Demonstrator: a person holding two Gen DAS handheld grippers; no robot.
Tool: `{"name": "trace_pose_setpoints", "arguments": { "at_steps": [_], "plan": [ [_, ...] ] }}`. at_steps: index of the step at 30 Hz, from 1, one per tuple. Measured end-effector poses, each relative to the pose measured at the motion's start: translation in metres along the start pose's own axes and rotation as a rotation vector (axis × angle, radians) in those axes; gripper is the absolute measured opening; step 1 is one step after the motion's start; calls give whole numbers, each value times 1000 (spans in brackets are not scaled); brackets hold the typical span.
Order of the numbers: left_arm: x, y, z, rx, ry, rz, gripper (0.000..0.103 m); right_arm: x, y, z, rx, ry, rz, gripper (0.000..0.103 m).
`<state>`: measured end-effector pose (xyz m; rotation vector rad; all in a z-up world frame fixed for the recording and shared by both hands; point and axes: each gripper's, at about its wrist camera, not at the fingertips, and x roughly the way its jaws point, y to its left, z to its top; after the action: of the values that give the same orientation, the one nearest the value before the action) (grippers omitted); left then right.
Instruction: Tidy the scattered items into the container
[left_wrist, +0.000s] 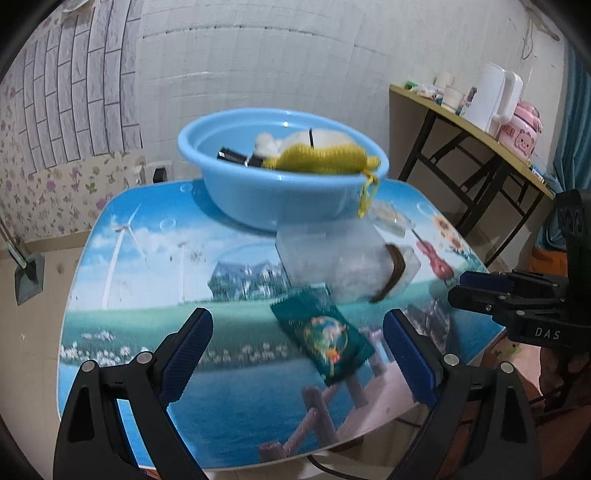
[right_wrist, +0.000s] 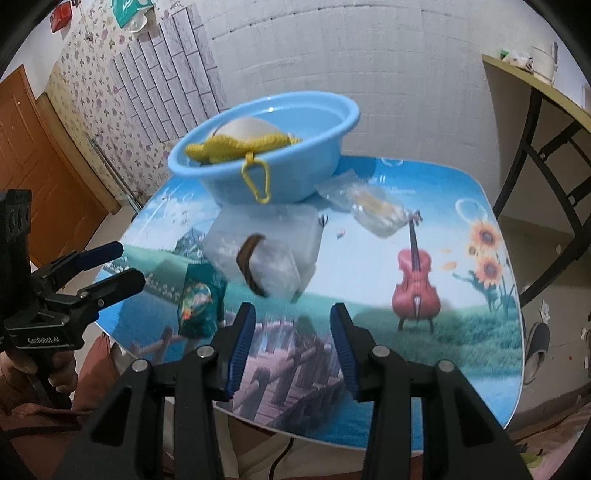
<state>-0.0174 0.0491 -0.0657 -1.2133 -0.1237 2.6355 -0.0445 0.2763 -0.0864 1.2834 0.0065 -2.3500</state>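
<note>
A light blue basin (left_wrist: 236, 184) (right_wrist: 332, 122) stands at the far side of the picture-printed table and holds a yellow knitted toy (left_wrist: 317, 157) (right_wrist: 236, 146) and a black item (left_wrist: 231, 155). In front of it lie a clear plastic box (left_wrist: 306, 251) (right_wrist: 273, 225), a clear bag with a brown band (left_wrist: 393, 271) (right_wrist: 251, 267), a green snack packet (left_wrist: 325, 339) (right_wrist: 199, 302) and a small clear packet (left_wrist: 389, 218) (right_wrist: 375, 210). My left gripper (left_wrist: 298, 315) (right_wrist: 129, 263) hangs wide open above the green packet. My right gripper (right_wrist: 292, 306) (left_wrist: 458, 286) is open with nothing between its fingers, short of the banded bag.
The toy's yellow clip (right_wrist: 256, 181) hangs over the basin's rim. A side table (left_wrist: 461, 122) with a white kettle (left_wrist: 491, 96) and cups stands to the right. A wooden door (right_wrist: 33, 177) is at the left. A slipper (right_wrist: 537, 347) lies on the floor.
</note>
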Motion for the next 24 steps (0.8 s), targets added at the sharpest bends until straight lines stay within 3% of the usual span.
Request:
{"name": "trace_pose_setpoints", "arguments": {
  "at_steps": [2,4,11,18,24],
  "plan": [
    [3,-2,-5,10,13,4,94,2,2,-3,1,9,1,43],
    [8,-6,-8,26,27,0,94,2,3,-4,2,7,7,53],
    [27,-18,-15,73,73,-10,94,5,7,-3,-13,10,6,54],
    [53,-15,-18,45,144,18,94,19,9,2,-11,40,-8,56],
    [61,-13,-15,61,130,56,96,25,21,13,-45,29,-11,66]
  ]
}}
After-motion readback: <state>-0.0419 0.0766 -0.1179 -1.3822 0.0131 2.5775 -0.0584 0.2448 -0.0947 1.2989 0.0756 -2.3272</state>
